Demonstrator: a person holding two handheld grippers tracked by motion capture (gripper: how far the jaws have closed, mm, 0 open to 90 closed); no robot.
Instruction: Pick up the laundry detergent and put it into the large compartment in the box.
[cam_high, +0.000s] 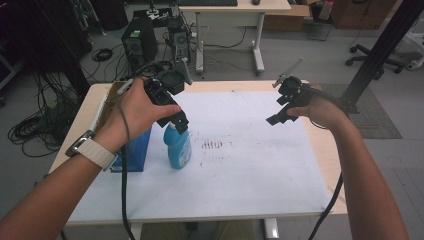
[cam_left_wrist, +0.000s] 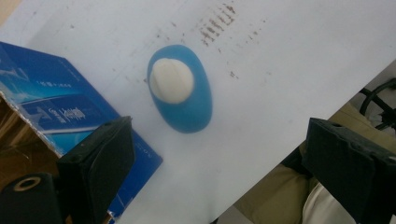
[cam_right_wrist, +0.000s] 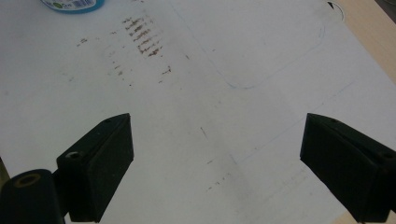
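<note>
A blue bottle (cam_high: 178, 148) with a white cap stands upright on the white sheet (cam_high: 240, 170), left of centre. My left gripper (cam_high: 176, 124) hovers just above its top. In the left gripper view I look straight down on the bottle (cam_left_wrist: 187, 105) and its white cap (cam_left_wrist: 171, 80); the left gripper (cam_left_wrist: 219, 172) is open, its jaws wide apart and holding nothing. My right gripper (cam_high: 277, 112) hangs in the air over the sheet's right part. In its own view the right gripper (cam_right_wrist: 217, 158) is open and empty, and the bottle's base (cam_right_wrist: 72, 4) shows at the top left.
A blue carton (cam_high: 135, 150) stands right beside the bottle on its left, with an open cardboard box (cam_high: 107, 102) behind it. Brown smudges (cam_high: 212, 145) mark the sheet's middle. The wooden table edge (cam_high: 327, 150) runs along the right. Cables and a computer sit on the floor beyond.
</note>
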